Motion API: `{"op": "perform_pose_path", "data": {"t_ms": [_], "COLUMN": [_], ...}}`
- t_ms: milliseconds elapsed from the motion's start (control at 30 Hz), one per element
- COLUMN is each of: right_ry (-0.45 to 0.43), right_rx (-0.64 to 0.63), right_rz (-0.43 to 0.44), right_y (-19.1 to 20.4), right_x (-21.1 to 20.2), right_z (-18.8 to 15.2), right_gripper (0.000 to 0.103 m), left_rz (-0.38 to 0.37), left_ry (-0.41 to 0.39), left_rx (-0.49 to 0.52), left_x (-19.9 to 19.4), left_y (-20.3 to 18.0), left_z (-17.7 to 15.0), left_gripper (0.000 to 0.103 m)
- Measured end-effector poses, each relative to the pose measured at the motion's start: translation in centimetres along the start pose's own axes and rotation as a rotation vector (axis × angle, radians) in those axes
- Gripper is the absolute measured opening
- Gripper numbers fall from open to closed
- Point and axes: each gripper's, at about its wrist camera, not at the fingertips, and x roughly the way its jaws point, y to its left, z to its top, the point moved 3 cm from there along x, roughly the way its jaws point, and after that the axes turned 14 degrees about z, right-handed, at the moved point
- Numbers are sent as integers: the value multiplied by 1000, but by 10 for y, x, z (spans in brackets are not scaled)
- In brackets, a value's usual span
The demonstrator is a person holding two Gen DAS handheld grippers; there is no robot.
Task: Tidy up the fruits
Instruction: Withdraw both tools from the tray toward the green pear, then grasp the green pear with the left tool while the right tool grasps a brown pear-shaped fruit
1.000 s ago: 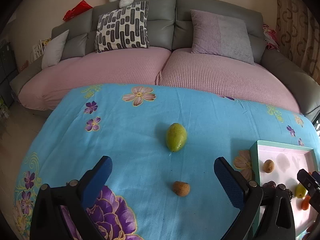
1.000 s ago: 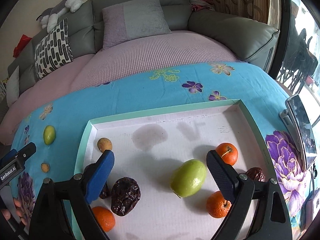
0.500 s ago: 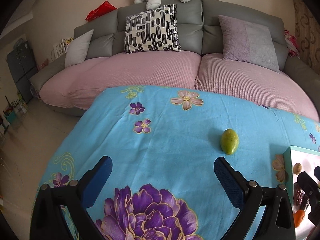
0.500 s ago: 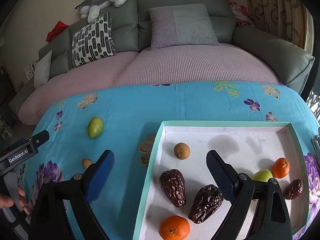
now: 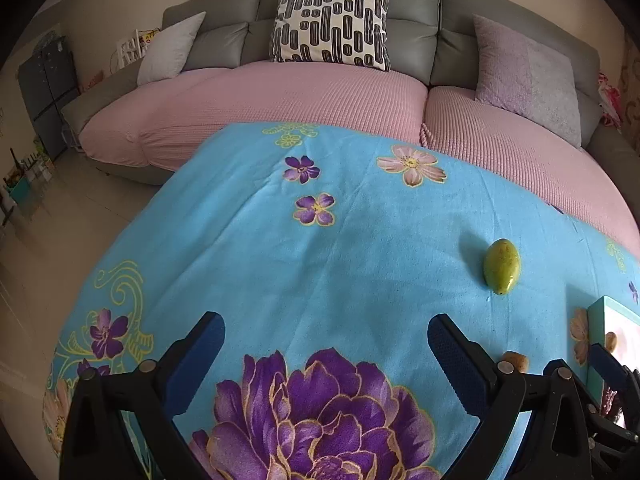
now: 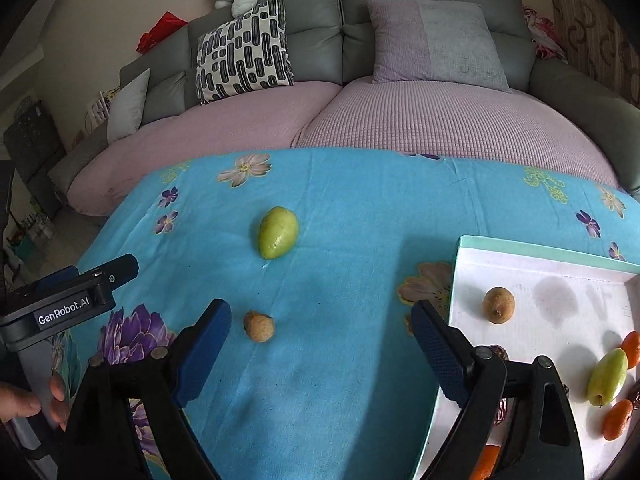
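Note:
A green fruit (image 6: 277,233) lies on the blue flowered cloth; it also shows in the left wrist view (image 5: 501,265). A small brown fruit (image 6: 259,326) lies nearer, just ahead of my right gripper's left finger; in the left wrist view it (image 5: 515,360) peeks out behind the right finger. A white tray (image 6: 536,276) at the right holds a brown fruit (image 6: 498,305), a green fruit (image 6: 607,376), oranges (image 6: 618,419) and dark dates. My right gripper (image 6: 320,340) is open and empty above the cloth. My left gripper (image 5: 326,346) is open and empty over the purple flower print.
A grey sofa with pink seat covers (image 6: 420,120) runs behind the table, with patterned (image 6: 244,50) and lilac pillows. The tray's corner (image 5: 612,320) shows at the right of the left wrist view. The left gripper body (image 6: 68,304) is at the right view's left edge.
My right gripper has swung left, from over the tray to over the cloth near the small brown fruit. My left gripper has also moved left, away from the two loose fruits.

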Motion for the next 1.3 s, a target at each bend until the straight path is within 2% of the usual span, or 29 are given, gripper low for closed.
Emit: {"op": "perform_pose_path", "data": {"t_ms": [200,267,367,467,700,833,967,1167,1300], "right_ry": [55,69,91,103,122,123,120,111,68], "right_rx": [-22,-21,-16,-13,-29,-23,-13,0,17], "right_rz": [20,31,37,43,51,60,80,101,111], "right_y": [12,13,13,14,18,17,16,14,8], "right_x": [27,35,46,52,58,58,56,49,34], "right_z": [-8,-10,-13,-16,-19,-19,-17,-15,-9], "right_gripper": [79,65,63,54,45,30,25,25,25], "left_rz": [11,13,7,5,-9,-12,-21,-49,-48], "left_ry": [42,55,69,78,79,78,76,56,52], "left_rx": [-2,-6,-17,-19,-20,-14,-2,-1,22], "left_x": [15,18,21,23,23,22,21,14,13], "left_y": [3,4,6,7,3,-1,-8,-17,-30], "left_z": [-4,-5,-6,-8,-5,-5,-4,-2,-2], "left_gripper": [103,103,103,103,103,103,103,103,103]}}
